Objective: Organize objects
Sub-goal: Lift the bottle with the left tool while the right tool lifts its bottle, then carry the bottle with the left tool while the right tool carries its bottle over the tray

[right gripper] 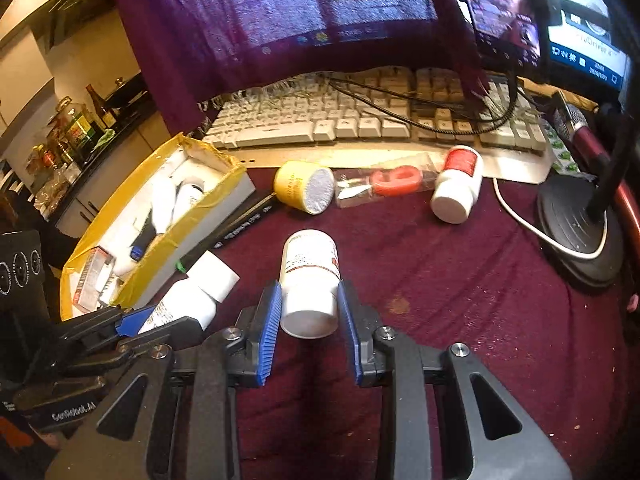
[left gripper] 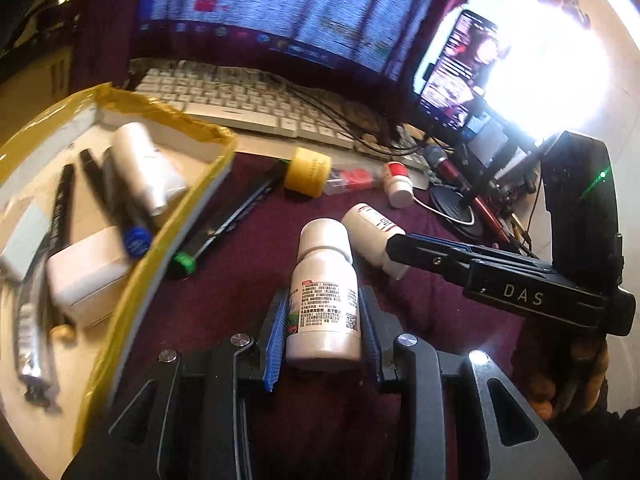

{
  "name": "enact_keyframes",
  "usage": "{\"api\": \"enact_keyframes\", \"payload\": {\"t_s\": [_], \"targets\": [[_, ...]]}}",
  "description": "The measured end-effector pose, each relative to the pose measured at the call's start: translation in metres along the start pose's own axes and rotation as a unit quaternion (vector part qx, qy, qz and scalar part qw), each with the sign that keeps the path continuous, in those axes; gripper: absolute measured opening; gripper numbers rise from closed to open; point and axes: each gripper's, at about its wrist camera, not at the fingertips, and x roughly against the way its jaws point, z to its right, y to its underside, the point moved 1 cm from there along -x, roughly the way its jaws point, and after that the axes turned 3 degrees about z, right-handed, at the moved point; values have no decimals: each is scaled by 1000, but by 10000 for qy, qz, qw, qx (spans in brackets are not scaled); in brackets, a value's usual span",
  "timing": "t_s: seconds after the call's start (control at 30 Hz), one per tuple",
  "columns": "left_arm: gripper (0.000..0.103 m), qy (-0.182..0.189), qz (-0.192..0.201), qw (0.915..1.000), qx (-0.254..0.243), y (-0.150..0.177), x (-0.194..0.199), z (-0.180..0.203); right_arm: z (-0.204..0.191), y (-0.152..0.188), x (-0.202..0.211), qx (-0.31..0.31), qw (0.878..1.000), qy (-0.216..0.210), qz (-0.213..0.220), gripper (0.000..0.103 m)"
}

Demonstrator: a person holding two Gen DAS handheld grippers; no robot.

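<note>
My left gripper [left gripper: 324, 320] was clamped on a white bottle with a printed label [left gripper: 323, 296], its blue pads pressed against both sides of the body, the cap pointing away from me. My right gripper [right gripper: 310, 312] had a second white bottle, with a red-lined label [right gripper: 309, 280], between its pads; they lay against its sides, gripping it near the base.

To my left sat the box with yellow-taped edges [left gripper: 188, 208], tilted up on its far side. Inside it lay a white tube-shaped bottle [left gripper: 140, 168], two black pens, one with a blue cap [left gripper: 136, 240], a white block-shaped piece [left gripper: 86, 272], a pale blue flat thing at the near corner and a silvery foil strip [left gripper: 30, 344]. What else was under them I could not tell.

Just beside the box's right wall lay a long black marker with a green end [left gripper: 224, 220] on the dark red cloth [right gripper: 460, 300]. Further off, near the keyboard [right gripper: 360, 120], lay a yellow-sided jar on its side [right gripper: 304, 186], a clear packet with a red figure in it [right gripper: 392, 182], and a small white bottle with a red label [right gripper: 458, 186]. On the right stood a black round stand base [right gripper: 580, 232] with a white cable [right gripper: 516, 216] curving round it, and a red microphone [right gripper: 584, 132] behind. A cloth-draped monitor [right gripper: 280, 8] rose past the keyboard.
</note>
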Motion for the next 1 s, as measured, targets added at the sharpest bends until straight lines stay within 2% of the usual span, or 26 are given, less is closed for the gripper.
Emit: {"api": "enact_keyframes", "payload": {"t_s": [0.23, 0.47, 0.6, 0.7, 0.83, 1.0], "targets": [[29, 3, 213, 9992, 343, -7, 20, -19, -11, -7, 13, 51, 9996, -142, 226, 26], [29, -90, 378, 9976, 580, -15, 35, -32, -25, -11, 9, 87, 9992, -320, 239, 25], [29, -169, 483, 9966, 652, -19, 43, -38, -37, -13, 9, 311, 9989, -211, 273, 25], [29, -190, 521, 9961, 682, -21, 47, -42, -37, -8, 5, 391, 9986, -336, 74, 25], [29, -203, 493, 9959, 725, -19, 46, -44, -42, 2, 12, 738, 9967, -317, 75, 26], [29, -163, 442, 9960, 754, -18, 42, -45, -47, 10, 8, 1028, 9942, -27, -304, 26]]}}
